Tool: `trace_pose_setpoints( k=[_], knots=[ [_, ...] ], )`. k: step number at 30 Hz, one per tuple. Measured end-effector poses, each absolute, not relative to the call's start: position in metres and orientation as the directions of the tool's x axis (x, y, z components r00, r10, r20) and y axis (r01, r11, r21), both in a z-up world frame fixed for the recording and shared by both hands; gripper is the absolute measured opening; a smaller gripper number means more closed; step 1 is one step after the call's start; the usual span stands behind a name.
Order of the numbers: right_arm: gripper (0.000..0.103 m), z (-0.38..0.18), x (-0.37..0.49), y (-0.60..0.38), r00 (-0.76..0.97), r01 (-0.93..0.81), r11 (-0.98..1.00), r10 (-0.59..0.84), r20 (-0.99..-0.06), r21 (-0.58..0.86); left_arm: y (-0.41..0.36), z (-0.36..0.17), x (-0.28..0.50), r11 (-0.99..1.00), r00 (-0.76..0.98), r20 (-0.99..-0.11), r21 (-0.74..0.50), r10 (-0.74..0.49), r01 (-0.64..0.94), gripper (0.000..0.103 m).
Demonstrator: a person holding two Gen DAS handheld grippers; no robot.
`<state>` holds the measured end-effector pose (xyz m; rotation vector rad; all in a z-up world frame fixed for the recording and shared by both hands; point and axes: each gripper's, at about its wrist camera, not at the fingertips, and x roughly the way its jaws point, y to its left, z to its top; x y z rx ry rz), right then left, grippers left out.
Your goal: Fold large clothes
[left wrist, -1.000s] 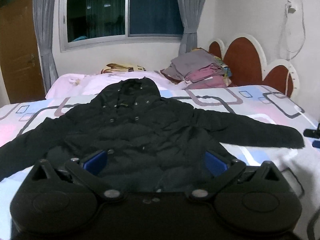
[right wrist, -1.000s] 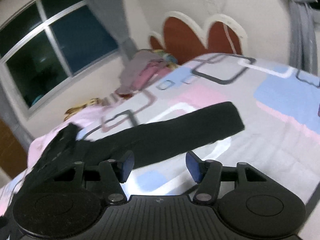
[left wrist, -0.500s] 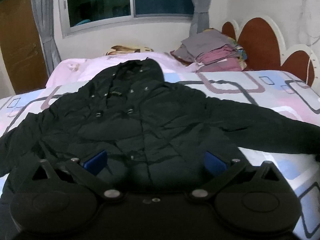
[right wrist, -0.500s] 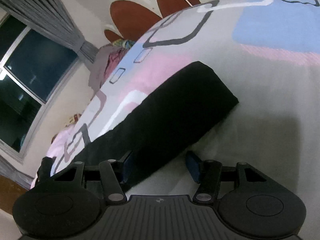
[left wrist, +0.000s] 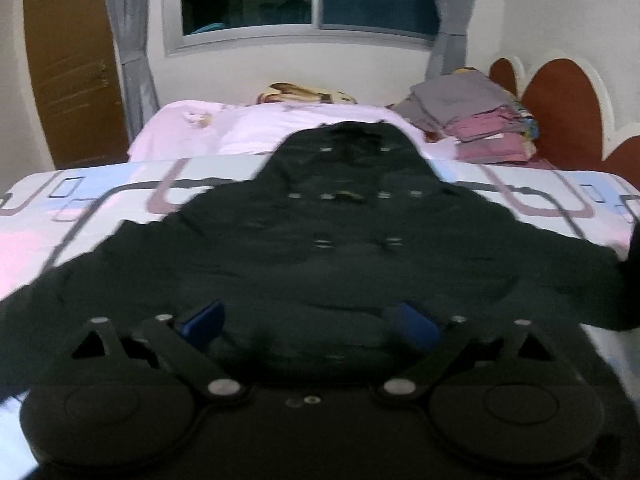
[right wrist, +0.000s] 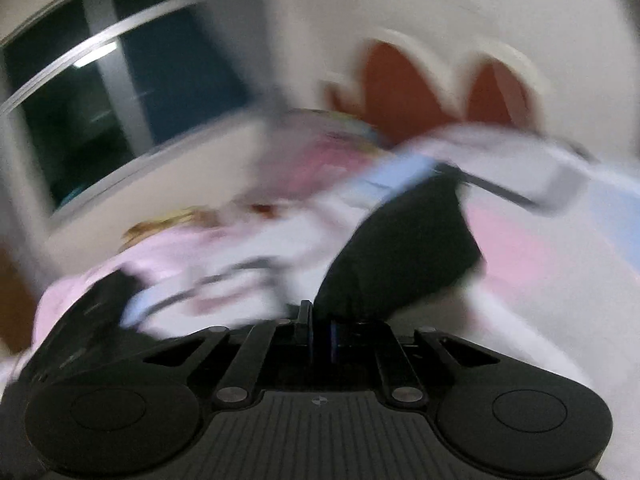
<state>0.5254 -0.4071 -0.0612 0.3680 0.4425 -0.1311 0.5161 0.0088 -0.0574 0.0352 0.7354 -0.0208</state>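
A black hooded jacket [left wrist: 320,248] is spread flat on the bed [left wrist: 60,216], its long axis running straight ahead of the left hand-held gripper [left wrist: 310,320], whose jaws have just been narrowing a little but are kept wide apart over the hem, with no cloth pressed. The right sleeve [right wrist: 408,248] is clamped in the right hand-held gripper [right wrist: 320,338], just closed on it. Open bed is seen on both sides for folding inward.
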Motion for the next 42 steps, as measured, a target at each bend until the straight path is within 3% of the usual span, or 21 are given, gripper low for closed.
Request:
trace_pose_setpoints(
  k=[6,12,15,16,17,18,19,21,22,23,27,28,30,31,33,35,37,38,39,40,42],
  knots=[
    [0.007,-0.054,0.552,-0.239,0.878,-0.073,0.964,0.184,-0.441,0.257,0.081,-0.052,0.520,1.000,0.742,-0.670,-0.012,0.008,-0.021,0.087],
    [0.007,-0.091,0.561,-0.104,0.773,-0.284,0.945,0.327,-0.544,0.165,0.133,-0.058,0.510,0.997,0.726,-0.688,-0.061,-0.004,-0.052,0.087],
    [0.007,-0.116,0.554,-0.059,0.720,-0.338,0.934,0.336,-0.607,0.117,0.145,-0.066,0.506,0.995,0.714,-0.700,-0.087,-0.020,-0.057,0.092],
    [0.014,-0.119,0.547,-0.050,0.728,-0.347,0.935,0.321,-0.606,0.078,0.147,-0.067,0.506,0.994,0.716,-0.698,-0.094,-0.026,-0.056,0.094],
    [0.031,-0.120,0.541,-0.043,0.738,-0.357,0.933,0.309,-0.600,0.041,0.147,-0.068,0.505,0.994,0.720,-0.693,-0.093,-0.027,-0.051,0.102],
    [0.048,-0.118,0.535,-0.041,0.740,-0.376,0.926,0.323,-0.590,0.036,0.146,-0.068,0.505,0.995,0.727,-0.686,-0.088,-0.026,-0.047,0.103],
    [0.079,-0.116,0.530,-0.046,0.752,-0.381,0.923,0.345,-0.562,0.056,0.144,-0.067,0.507,0.995,0.737,-0.675,-0.090,-0.037,-0.033,0.103],
    [0.080,-0.106,0.513,-0.066,0.786,-0.365,0.927,0.354,-0.506,0.083,0.140,-0.067,0.513,0.991,0.743,-0.663,-0.131,-0.091,0.005,0.103],
    [0.071,-0.098,0.507,-0.078,0.805,-0.331,0.939,0.333,-0.492,0.094,0.136,-0.067,0.518,0.988,0.742,-0.660,-0.156,-0.121,0.022,0.102],
    [0.054,-0.094,0.507,-0.092,0.817,-0.301,0.945,0.323,-0.478,0.125,0.131,-0.068,0.524,0.983,0.738,-0.657,-0.179,-0.152,0.042,0.099],
    [0.035,-0.086,0.524,-0.166,0.857,-0.059,0.981,0.144,-0.494,0.183,0.096,-0.078,0.555,0.979,0.722,-0.662,-0.164,-0.201,0.123,0.071],
    [0.034,-0.089,0.527,-0.185,0.852,0.008,0.985,0.085,-0.517,0.175,0.085,-0.081,0.561,0.978,0.718,-0.664,-0.149,-0.210,0.149,0.071],
    [0.034,-0.100,0.536,-0.219,0.813,0.117,0.982,-0.009,-0.582,0.147,0.065,-0.092,0.574,0.975,0.704,-0.676,-0.120,-0.217,0.185,0.072],
    [0.034,-0.109,0.543,-0.231,0.770,0.145,0.979,-0.024,-0.637,0.140,0.055,-0.104,0.584,0.974,0.655,-0.724,-0.110,-0.215,0.197,0.072],
    [0.034,-0.132,0.550,-0.251,0.687,0.179,0.974,-0.022,-0.726,0.140,0.042,-0.127,0.598,0.973,0.577,-0.791,-0.102,-0.205,0.205,0.081],
    [0.034,-0.124,0.539,-0.256,0.700,0.157,0.978,-0.012,-0.714,0.138,0.041,-0.124,0.593,0.978,0.599,-0.779,-0.085,-0.185,0.192,0.079],
    [0.034,-0.107,0.513,-0.258,0.754,0.132,0.977,0.010,-0.657,0.166,0.056,-0.112,0.573,0.988,0.666,-0.732,-0.068,-0.145,0.140,0.089],
    [0.038,-0.102,0.504,-0.254,0.763,0.123,0.978,0.016,-0.646,0.169,0.070,-0.105,0.559,0.993,0.702,-0.703,-0.057,-0.111,0.099,0.103],
    [0.046,-0.097,0.495,-0.252,0.770,0.110,0.979,0.024,-0.637,0.170,0.088,-0.100,0.546,0.998,0.731,-0.679,-0.052,-0.069,0.046,0.103],
    [0.069,-0.096,0.491,-0.249,0.781,0.095,0.980,0.037,-0.624,0.177,0.106,-0.096,0.533,0.998,0.742,-0.670,-0.055,-0.033,-0.006,0.103],
    [0.075,-0.093,0.480,-0.236,0.789,0.052,0.983,0.066,-0.611,0.174,0.152,-0.095,0.508,0.989,0.737,-0.674,-0.068,0.054,-0.134,0.101]
  ],
)
